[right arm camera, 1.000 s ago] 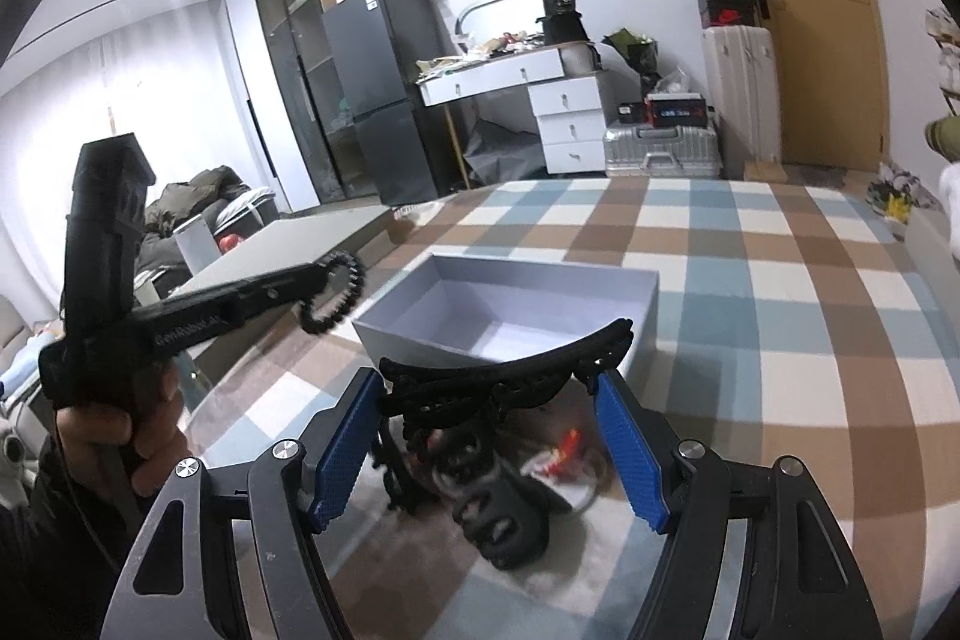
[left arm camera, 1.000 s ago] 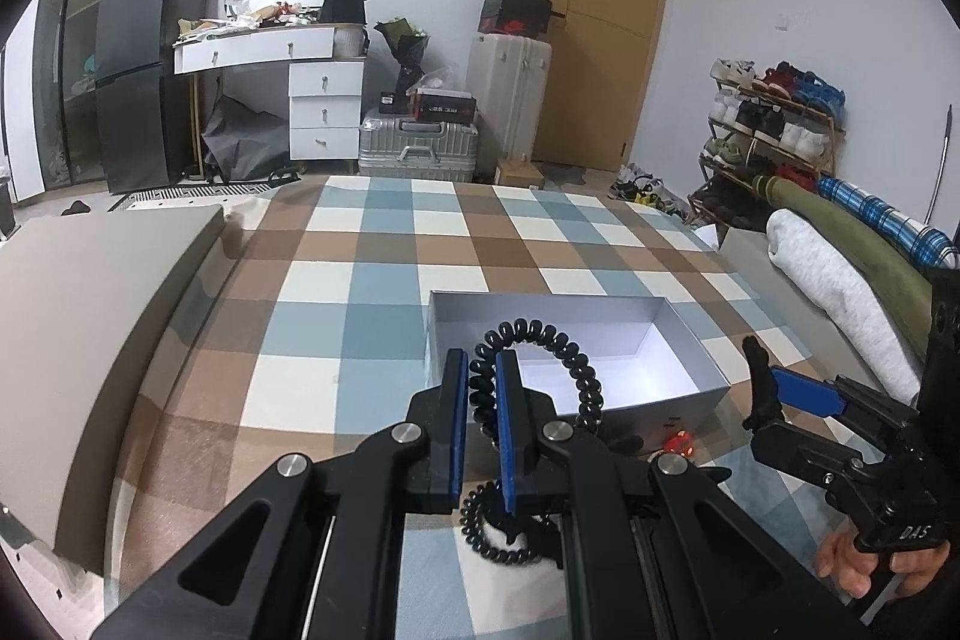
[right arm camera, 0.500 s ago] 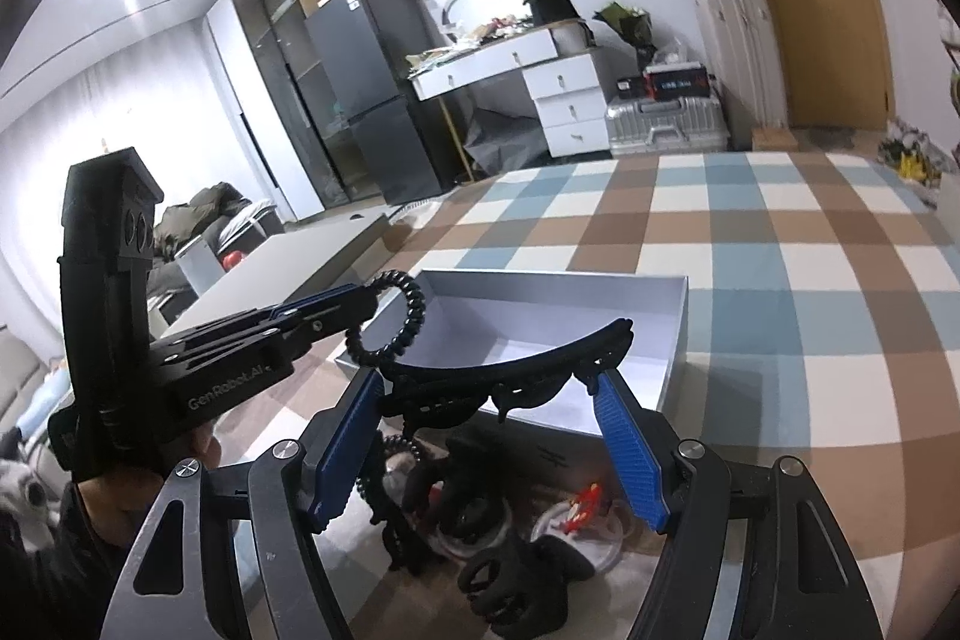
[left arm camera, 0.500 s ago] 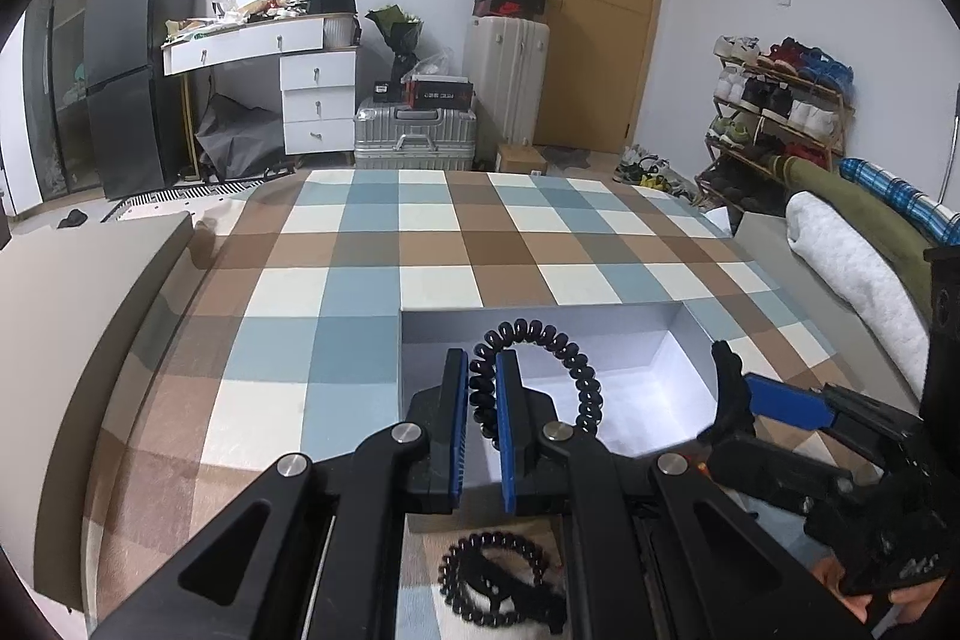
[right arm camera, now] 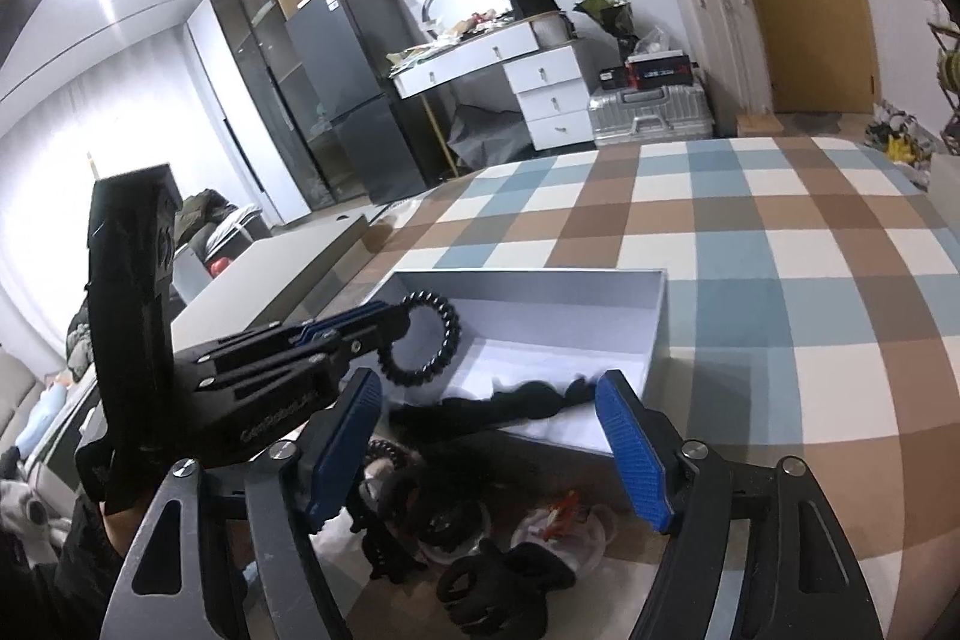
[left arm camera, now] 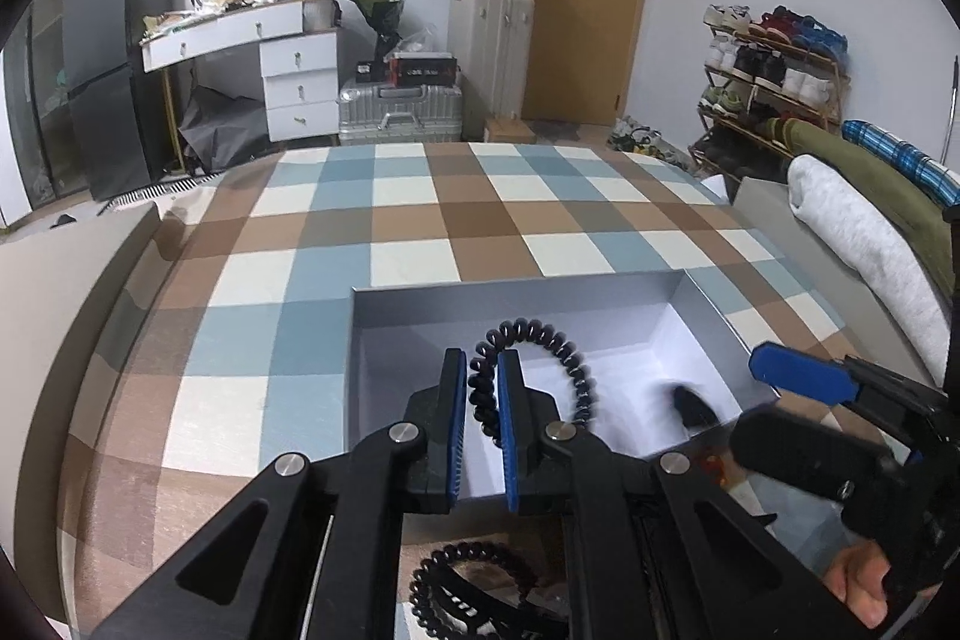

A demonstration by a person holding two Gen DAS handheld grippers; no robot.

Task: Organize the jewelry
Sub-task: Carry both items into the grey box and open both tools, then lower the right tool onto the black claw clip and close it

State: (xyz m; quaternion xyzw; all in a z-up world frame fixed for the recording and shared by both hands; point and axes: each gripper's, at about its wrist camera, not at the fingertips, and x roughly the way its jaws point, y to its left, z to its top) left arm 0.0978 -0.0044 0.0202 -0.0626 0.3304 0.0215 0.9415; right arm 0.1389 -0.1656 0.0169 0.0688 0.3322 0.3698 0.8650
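Left gripper (left arm camera: 481, 388) clamped narrow on black spiral hair tie (left arm camera: 534, 370), hanging above near-left corner of grey box (left arm camera: 516, 301). Right gripper (right arm camera: 489, 439) spread wide, holding nothing, black headband (right arm camera: 510, 400) lying lengthwise inside near edge.

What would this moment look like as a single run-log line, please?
left gripper: shut on spiral hair tie, over box | right gripper: open | headband: lying in box
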